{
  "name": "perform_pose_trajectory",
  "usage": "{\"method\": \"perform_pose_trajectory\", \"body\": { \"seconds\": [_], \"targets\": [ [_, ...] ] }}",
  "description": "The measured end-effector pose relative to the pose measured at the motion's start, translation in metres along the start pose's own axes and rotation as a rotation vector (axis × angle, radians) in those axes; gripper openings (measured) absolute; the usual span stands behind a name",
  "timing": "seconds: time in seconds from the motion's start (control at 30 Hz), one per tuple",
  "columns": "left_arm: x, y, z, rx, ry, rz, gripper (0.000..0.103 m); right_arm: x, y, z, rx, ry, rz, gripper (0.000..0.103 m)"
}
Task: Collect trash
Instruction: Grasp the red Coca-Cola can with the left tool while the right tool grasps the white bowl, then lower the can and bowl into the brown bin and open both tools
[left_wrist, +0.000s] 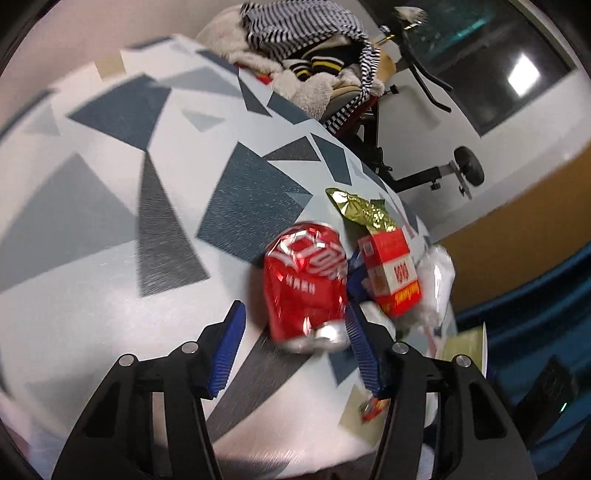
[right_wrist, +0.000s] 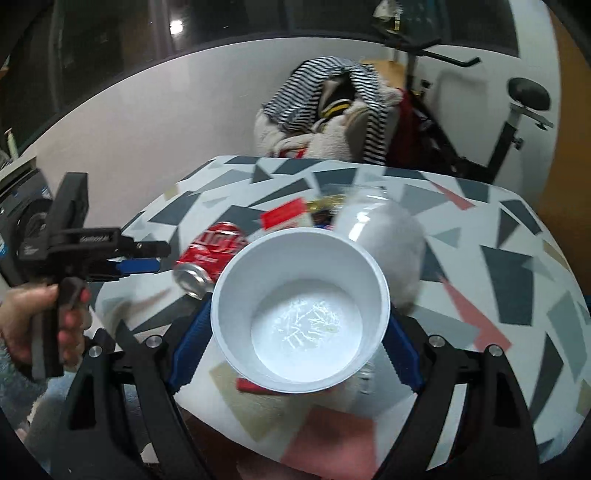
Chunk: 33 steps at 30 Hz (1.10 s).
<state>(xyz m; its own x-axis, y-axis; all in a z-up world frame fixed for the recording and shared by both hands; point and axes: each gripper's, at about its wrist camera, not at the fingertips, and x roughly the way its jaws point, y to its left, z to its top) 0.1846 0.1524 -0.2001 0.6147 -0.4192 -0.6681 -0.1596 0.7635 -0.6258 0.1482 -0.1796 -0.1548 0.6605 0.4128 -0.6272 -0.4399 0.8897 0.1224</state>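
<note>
A white disposable bowl (right_wrist: 300, 314) sits clamped between the blue ribbed pads (right_wrist: 186, 347) of the right gripper (right_wrist: 295, 345), one pad against each side of its wall, mouth tipped toward the camera. Inside it holds only a thin wet film and a few pale scraps stuck to the bottom. Beyond the bowl's far rim, past the fingertips, a blurred clear plastic bag (right_wrist: 388, 236) with something white in it lies on the patterned table (right_wrist: 517, 258), and a small red wrapper (right_wrist: 255, 386) peeks out under the bowl's near edge.

To the left of the right fingers a crushed red soda can (left_wrist: 306, 291) lies on its side on the table. In the left wrist view it rests between the pads of the left gripper (left_wrist: 295, 325), whose fingers are spread partway; the right pad (left_wrist: 360, 339) meets the can's silver end, while the left pad (left_wrist: 229, 343) stands clear of it, so the can is bracketed, not pinched. Just past the right fingertip stand a red and white carton (left_wrist: 393, 269) and, behind it, crumpled gold foil (left_wrist: 360, 210). A person's hand (right_wrist: 22, 325) holds the left gripper's handle.

Beyond the table's far edge a striped garment (right_wrist: 325, 85) is heaped on a chair, with an exercise bike (right_wrist: 517, 110) beside it.
</note>
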Motion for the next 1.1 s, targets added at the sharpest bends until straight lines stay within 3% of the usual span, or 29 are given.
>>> {"method": "perform_pose_trajectory", "body": {
  "seconds": [0.17,0.27,0.3,0.5,0.83,1.1],
  "targets": [
    [0.030,0.007,0.014,-0.050,0.041,-0.012,0.053,-0.009,-0.020,-0.011,0.028,0.008,-0.032,0.083],
    [0.042,0.010,0.016,-0.070,0.069,-0.017,0.039,-0.012,-0.028,-0.015,0.040,0.011,-0.042,0.083],
    [0.045,0.011,0.016,-0.067,0.078,-0.016,0.028,-0.013,-0.029,-0.016,0.044,0.012,-0.045,0.083],
    [0.033,-0.002,0.013,0.002,0.045,0.003,0.015,-0.016,-0.035,-0.024,0.063,0.024,-0.048,0.083],
    [-0.017,-0.056,-0.008,0.242,-0.049,0.034,0.015,-0.031,-0.029,-0.038,0.077,0.021,-0.027,0.083],
    [-0.058,-0.083,-0.071,0.385,-0.092,0.054,0.015,-0.052,-0.019,-0.061,0.073,0.020,-0.006,0.083]
  ]
}}
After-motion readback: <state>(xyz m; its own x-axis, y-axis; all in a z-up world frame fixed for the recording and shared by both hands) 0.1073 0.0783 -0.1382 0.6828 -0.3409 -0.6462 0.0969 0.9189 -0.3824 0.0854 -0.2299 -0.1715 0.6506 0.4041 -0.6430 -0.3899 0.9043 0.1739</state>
